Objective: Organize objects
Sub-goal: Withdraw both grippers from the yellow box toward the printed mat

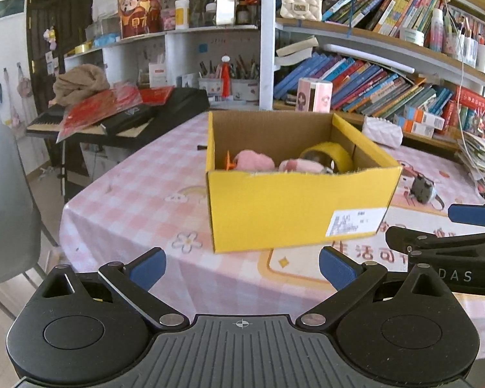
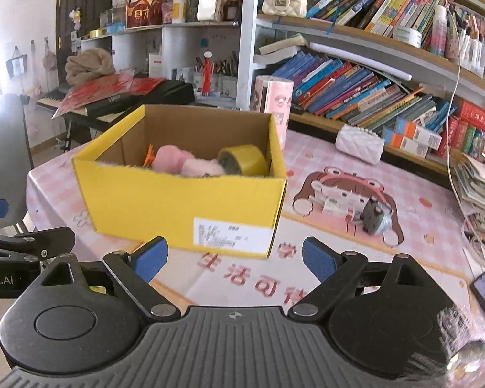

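A yellow cardboard box (image 2: 184, 200) is set on the tabletop (image 2: 355, 258), open at the top. A white printed label (image 2: 231, 234) is stuck to its near wall; the print is too blurred to be read. Inside the box a roll of yellow tape (image 2: 244, 159), a pink fluffy toy (image 2: 184, 163) and a small orange thing (image 2: 149, 156) are seen. To the right of the box, a small grey toy (image 2: 373, 218) lies on the pink checked cloth, on which large red Chinese characters (image 2: 252, 273) are printed.

The left tool (image 1: 242, 266) is held just short of the box's near wall, tilted downward, its blue fingers well apart and nothing between them. The right tool (image 2: 234, 258) is held likewise, pads apart and empty. On the right tool's side, "DAS" can be read in the left view; "bot.AI" is read on the left tool in the right view.
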A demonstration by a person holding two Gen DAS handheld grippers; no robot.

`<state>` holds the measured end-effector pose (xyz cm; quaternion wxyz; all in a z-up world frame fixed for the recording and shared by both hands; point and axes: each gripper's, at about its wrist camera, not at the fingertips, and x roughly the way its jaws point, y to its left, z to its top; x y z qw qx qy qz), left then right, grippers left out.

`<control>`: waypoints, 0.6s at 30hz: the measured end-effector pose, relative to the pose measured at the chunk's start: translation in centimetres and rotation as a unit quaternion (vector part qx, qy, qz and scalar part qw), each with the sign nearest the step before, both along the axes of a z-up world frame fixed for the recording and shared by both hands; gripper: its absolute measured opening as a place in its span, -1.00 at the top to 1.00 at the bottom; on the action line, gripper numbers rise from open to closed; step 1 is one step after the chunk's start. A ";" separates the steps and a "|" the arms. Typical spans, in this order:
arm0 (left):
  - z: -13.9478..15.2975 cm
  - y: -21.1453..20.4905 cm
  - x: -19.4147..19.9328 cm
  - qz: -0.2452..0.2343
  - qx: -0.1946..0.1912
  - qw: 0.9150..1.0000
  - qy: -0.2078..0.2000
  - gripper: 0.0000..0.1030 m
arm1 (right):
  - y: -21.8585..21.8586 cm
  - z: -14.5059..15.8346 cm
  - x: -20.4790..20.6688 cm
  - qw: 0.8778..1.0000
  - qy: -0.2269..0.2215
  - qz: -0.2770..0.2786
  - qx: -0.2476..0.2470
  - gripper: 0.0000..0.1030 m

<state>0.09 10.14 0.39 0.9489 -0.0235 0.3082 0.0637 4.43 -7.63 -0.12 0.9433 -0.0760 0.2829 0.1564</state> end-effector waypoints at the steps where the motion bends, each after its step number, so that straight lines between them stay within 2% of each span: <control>1: -0.1 0.1 -0.3 0.000 0.000 1.000 0.002 -0.98 | 0.1 -0.1 -0.3 1.000 0.003 0.000 0.000 -0.75; 10: -0.7 0.4 -2.2 0.000 -0.006 1.000 0.016 -0.98 | 0.4 -0.8 -2.5 1.000 0.016 -0.002 -0.003 -0.75; 18: -1.5 -0.9 -2.9 -0.026 -0.005 0.999 0.031 -0.98 | -0.5 -1.5 -4.0 0.999 0.027 -0.022 -0.006 -0.75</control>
